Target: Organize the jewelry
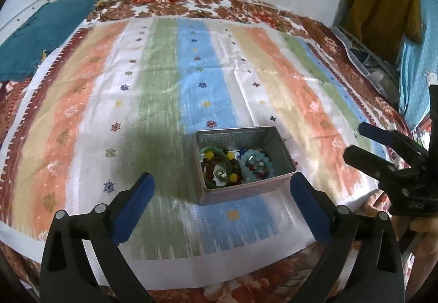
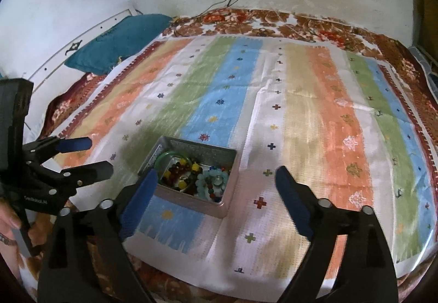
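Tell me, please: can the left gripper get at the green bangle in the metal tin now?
Probably yes. The left gripper has open jaws right before the metal tin, which has no lid, and the green bangle lies uncovered on top.

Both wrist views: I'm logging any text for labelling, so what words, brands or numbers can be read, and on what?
White print on the black body of the left gripper, seen in the right wrist view: a brand-like line, too blurred to read.
Faint marks on the right gripper body, left wrist view: unreadable.
Metal tin and striped cloth: no text.
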The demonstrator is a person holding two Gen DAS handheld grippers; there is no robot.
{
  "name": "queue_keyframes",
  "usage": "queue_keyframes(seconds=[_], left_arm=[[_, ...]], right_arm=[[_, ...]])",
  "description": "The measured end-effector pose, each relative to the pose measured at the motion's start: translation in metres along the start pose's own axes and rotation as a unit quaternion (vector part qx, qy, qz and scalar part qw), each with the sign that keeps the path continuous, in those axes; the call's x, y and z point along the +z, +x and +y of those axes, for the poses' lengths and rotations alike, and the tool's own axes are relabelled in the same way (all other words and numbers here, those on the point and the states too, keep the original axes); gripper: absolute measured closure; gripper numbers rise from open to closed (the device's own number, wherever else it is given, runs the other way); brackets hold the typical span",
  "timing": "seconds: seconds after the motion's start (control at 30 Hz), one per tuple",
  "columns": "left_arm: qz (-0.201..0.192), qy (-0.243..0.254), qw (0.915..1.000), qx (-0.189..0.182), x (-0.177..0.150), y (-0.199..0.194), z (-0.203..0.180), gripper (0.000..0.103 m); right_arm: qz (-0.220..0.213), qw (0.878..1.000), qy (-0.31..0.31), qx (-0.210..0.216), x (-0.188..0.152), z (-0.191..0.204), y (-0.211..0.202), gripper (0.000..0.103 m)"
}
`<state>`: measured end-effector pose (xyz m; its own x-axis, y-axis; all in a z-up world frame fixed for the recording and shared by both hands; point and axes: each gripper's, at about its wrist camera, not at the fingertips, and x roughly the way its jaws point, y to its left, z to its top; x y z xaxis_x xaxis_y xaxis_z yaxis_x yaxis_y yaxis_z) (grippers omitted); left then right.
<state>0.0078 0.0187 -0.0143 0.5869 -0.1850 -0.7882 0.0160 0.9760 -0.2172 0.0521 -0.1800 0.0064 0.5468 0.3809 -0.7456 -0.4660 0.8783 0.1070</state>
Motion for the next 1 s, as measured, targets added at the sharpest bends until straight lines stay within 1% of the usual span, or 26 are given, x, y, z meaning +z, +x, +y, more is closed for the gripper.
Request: queue_keyframes(seconds=[0.03, 0.13, 0.23, 0.3, 0.33, 0.47, 0.6, 0.7, 0.77, 1.0], left_arm=[[0.000, 0.000, 1.0000, 0.002, -0.001, -0.002, -0.001, 0.006], [-0.007, 0.003, 0.9996, 0.026, -0.005, -0.006, -0.005, 0.006], [-0.023, 0.021, 0.9986, 0.042, -0.007, -0.013, -0.012, 0.006], [-0.033, 0.038, 0.9973, 0.054, -0.009, -0.016, -0.020, 0.006], [-0.035, 0.042, 0.9970, 0.055, -0.009, -0.017, -0.021, 0.006], [-0.044, 0.058, 0.9966, 0.039, -0.012, -0.022, -0.028, 0.006], [-0.045, 0.073, 0.9958, 0.032, -0.014, -0.023, -0.035, 0.006], [-0.049, 0.091, 0.9935, 0.047, -0.017, -0.023, -0.042, 0.006], [-0.050, 0.097, 0.9928, 0.050, -0.018, -0.023, -0.045, 0.006], [-0.049, 0.089, 0.9936, 0.051, -0.017, -0.022, -0.042, 0.006]], right_arm=[[0.002, 1.000, -0.001, 0.000, -0.001, 0.000, -0.002, 0.006], [0.002, 1.000, -0.003, -0.007, -0.006, 0.001, -0.009, 0.006], [-0.004, 1.000, -0.008, -0.007, -0.008, 0.004, -0.015, 0.006], [-0.009, 1.000, -0.014, -0.016, -0.011, 0.006, -0.019, 0.006], [-0.009, 1.000, -0.016, -0.021, -0.012, 0.007, -0.020, 0.006], [-0.008, 0.999, -0.023, -0.026, -0.015, 0.009, -0.021, 0.006], [-0.015, 0.999, -0.015, -0.028, -0.015, 0.006, -0.024, 0.006], [-0.011, 1.000, -0.005, -0.024, -0.015, 0.002, -0.022, 0.006], [-0.013, 1.000, -0.004, -0.017, -0.016, 0.002, -0.023, 0.006], [-0.015, 1.000, 0.006, -0.001, -0.020, -0.001, -0.029, 0.006]])
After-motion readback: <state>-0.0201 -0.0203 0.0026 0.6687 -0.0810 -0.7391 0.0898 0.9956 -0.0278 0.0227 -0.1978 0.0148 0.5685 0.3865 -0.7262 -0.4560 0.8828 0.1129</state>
